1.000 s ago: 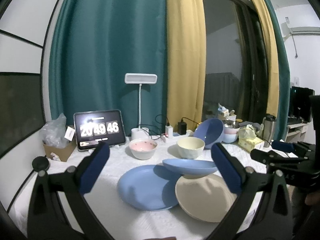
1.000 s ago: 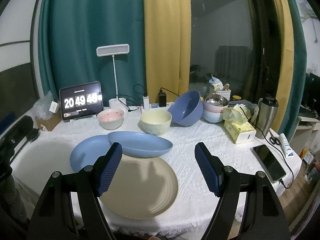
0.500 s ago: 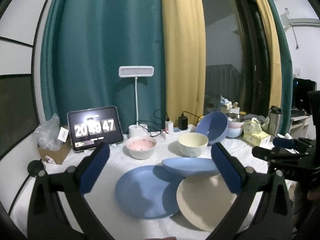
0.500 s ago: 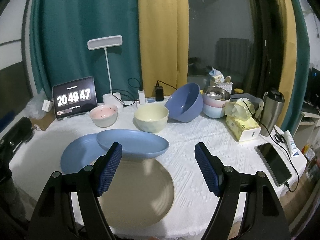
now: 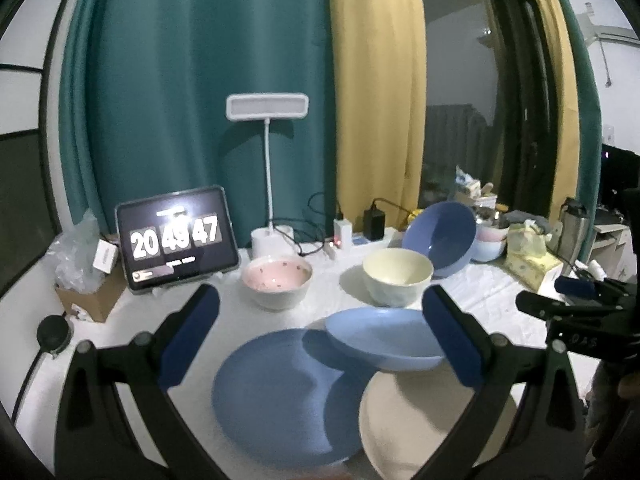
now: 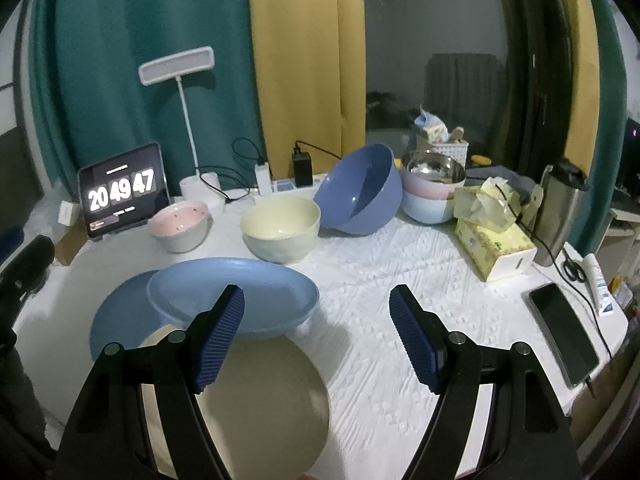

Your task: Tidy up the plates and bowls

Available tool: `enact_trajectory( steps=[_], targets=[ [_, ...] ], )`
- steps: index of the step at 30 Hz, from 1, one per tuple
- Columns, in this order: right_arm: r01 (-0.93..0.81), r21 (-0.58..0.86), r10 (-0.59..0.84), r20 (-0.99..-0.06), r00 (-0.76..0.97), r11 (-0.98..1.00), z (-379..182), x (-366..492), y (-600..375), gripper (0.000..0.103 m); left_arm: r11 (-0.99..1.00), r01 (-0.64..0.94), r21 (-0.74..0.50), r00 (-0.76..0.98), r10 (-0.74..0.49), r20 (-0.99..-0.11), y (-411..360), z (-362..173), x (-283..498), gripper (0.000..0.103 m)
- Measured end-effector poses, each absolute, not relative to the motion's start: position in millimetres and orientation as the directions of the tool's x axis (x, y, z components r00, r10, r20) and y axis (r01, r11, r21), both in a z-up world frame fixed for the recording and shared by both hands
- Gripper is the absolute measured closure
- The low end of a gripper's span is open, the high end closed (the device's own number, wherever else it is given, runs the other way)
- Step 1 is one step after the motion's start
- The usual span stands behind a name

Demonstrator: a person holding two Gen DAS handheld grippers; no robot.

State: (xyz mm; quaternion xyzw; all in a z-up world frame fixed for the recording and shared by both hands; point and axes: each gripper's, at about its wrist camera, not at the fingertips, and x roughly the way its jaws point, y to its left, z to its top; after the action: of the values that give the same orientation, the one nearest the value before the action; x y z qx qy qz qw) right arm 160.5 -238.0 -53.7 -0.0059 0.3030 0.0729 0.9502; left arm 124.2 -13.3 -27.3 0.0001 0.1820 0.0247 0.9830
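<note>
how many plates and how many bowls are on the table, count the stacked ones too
plates: 3 (dark blue plate, light blue deep plate, beige plate)
bowls: 6 (pink bowl, cream bowl, tilted blue bowl, and a stack of steel bowl, pink stacked bowl, pale blue stacked bowl)
total: 9

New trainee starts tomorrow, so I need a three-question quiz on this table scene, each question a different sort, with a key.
1. True or false: the left gripper holds a plate.
2. Which dish leans tilted against the stacked bowls? A. pink bowl B. cream bowl C. big blue bowl
3. Fill in: the light blue plate rests partly on the dark blue plate and the ____ plate.

Key: 1 false; 2 C; 3 beige.
</note>
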Motion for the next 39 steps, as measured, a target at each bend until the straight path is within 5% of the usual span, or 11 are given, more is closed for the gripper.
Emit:
enact_trajectory(
  steps=[25, 27, 34, 39],
  targets=[
    [-0.163, 0.167, 0.233, -0.752, 0.617, 0.972, -134.8, 266.9, -246.2, 0.026, 1.000, -0.013, -0.018, 0.773, -0.002, -0.635, -18.7, -103.1, 241.5, 0.003],
    [-0.159, 0.189, 0.247, -0.765, 0.595, 0.969, -139.2, 272.5, -245.9, 0.032, 1.000, -0.015, -0.026, 0.757, -0.005, -0.654, -17.7, -108.0, 247.3, 0.017],
    [-0.163, 0.221, 0.275, -0.782, 0.559, 0.962, -147.8, 283.2, -242.2, 0.034, 0.999, -0.018, -0.034, 0.729, -0.010, -0.685, -17.1, -117.2, 258.2, 0.033],
    [-0.152, 0.251, 0.294, -0.799, 0.525, 0.956, -153.7, 288.5, -239.6, 0.053, 0.999, -0.008, -0.044, 0.711, -0.025, -0.702, -20.0, -121.1, 261.4, 0.053]
  ],
)
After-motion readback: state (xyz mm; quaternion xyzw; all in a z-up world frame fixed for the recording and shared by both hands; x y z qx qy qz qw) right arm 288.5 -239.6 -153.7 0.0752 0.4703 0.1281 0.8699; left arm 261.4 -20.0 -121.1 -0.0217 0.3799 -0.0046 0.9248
